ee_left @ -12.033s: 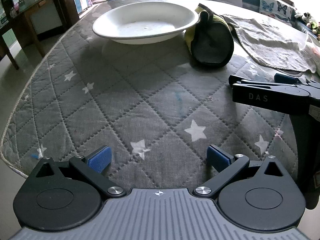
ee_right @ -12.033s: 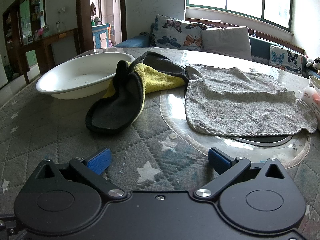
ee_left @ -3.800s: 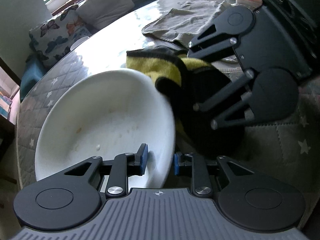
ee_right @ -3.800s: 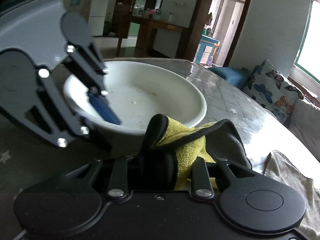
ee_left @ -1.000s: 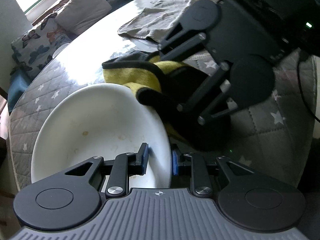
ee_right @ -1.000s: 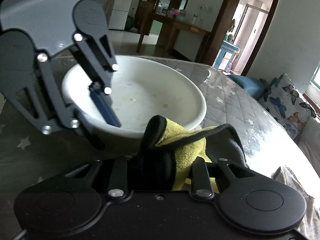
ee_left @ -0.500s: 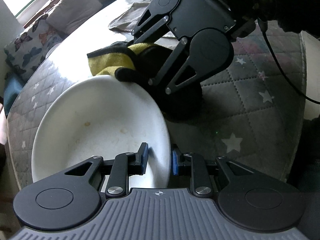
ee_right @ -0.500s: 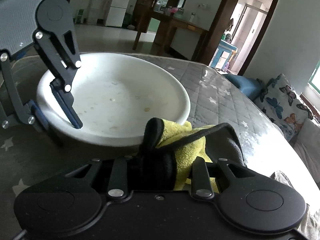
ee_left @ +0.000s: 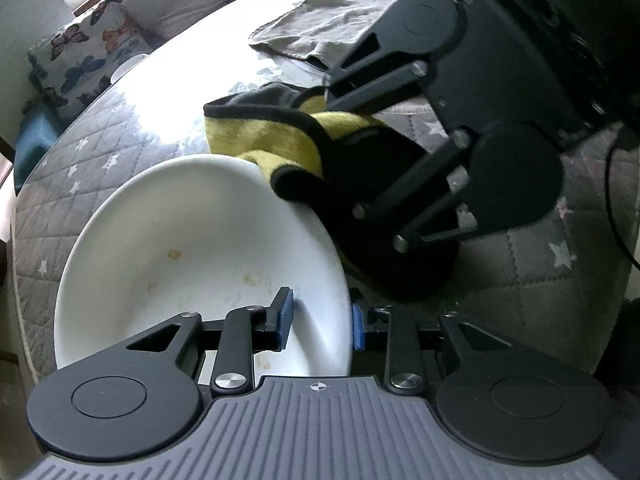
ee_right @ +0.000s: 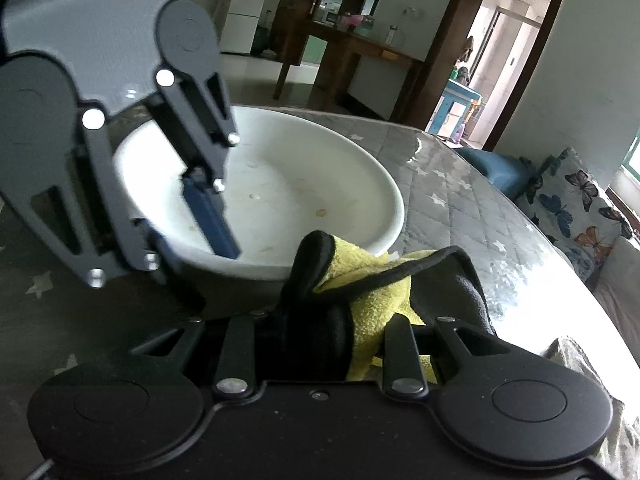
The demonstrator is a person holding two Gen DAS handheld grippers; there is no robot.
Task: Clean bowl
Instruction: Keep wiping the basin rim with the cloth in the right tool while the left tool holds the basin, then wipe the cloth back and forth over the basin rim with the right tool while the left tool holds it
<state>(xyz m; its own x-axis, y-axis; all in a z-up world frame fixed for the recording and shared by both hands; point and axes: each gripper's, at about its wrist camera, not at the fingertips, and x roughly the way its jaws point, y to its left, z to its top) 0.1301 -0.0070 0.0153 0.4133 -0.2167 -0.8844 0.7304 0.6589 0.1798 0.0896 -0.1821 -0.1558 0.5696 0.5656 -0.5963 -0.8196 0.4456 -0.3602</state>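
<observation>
The left gripper [ee_left: 322,316] is pinching the bowl [ee_left: 192,240] rim. The right gripper [ee_right: 326,332] is clamping the cloth [ee_right: 372,292], just beside the bowl's near edge, its hollow lying straight ahead.

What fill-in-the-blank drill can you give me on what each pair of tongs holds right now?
1. The left tongs are shut on the rim of the white ____.
2. The right tongs are shut on a black and ____ cloth.
3. Small brownish ____ dot the inside of the bowl.
4. Beyond the cloth, a grey ____ lies flat on the table.

Missing words: bowl; yellow; stains; towel
</observation>
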